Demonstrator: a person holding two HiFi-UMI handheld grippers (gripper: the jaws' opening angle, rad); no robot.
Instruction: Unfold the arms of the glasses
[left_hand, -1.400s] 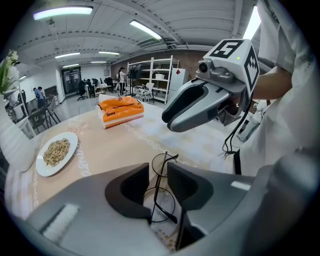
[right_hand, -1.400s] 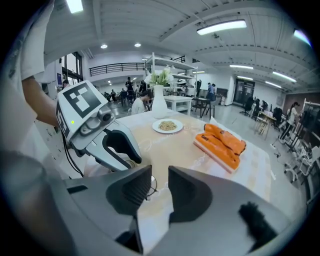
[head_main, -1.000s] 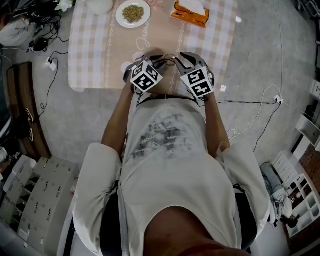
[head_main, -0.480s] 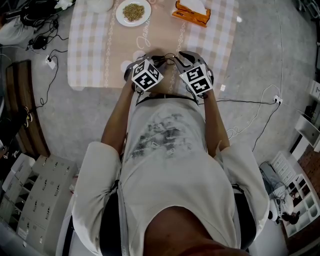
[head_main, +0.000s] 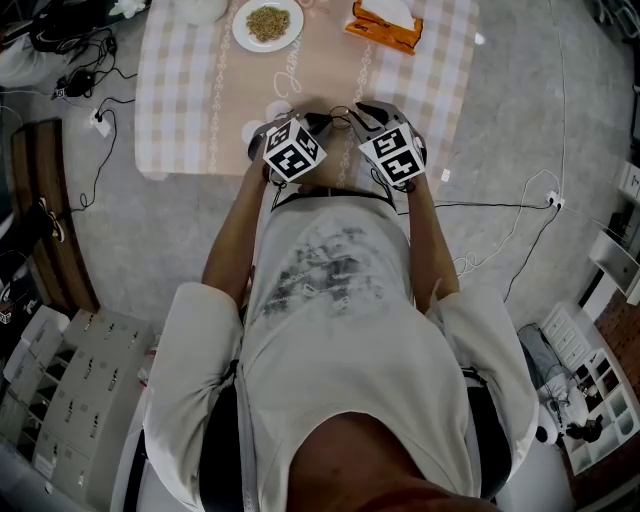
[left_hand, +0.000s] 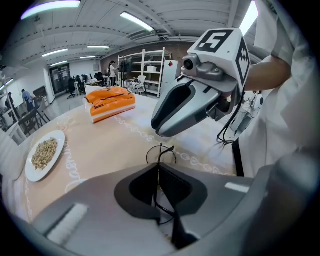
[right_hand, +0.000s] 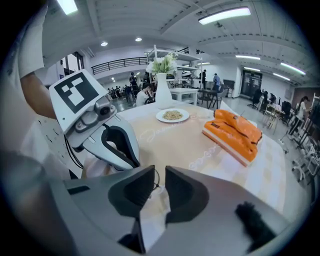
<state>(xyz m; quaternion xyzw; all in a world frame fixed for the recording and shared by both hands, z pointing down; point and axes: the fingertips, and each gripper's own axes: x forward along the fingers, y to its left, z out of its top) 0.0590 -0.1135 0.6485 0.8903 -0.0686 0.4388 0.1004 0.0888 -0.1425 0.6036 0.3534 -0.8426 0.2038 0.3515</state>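
Thin dark wire glasses (left_hand: 161, 154) lie at the near edge of the checked table (head_main: 180, 90), between my two grippers (head_main: 338, 118). My left gripper (left_hand: 159, 167) has just been closing and is now shut on the glasses' wire frame, with one round lens showing beyond its tips. My right gripper (right_hand: 160, 172) has also just been closing, but a gap remains between its pads. A thin piece of the glasses' wire (right_hand: 152, 181) sits at that gap beside the left pad. In the head view the left gripper (head_main: 318, 122) and right gripper (head_main: 360, 108) face each other closely.
A white plate of grains (head_main: 266, 24) and an orange pack (head_main: 382, 26) sit at the table's far side. A white vase with flowers (right_hand: 163, 90) stands beyond the plate. Cables (head_main: 95, 120) lie on the floor to the left.
Both hands stay at the table's near edge. The right gripper's marker cube sits very slightly higher in the picture than before.
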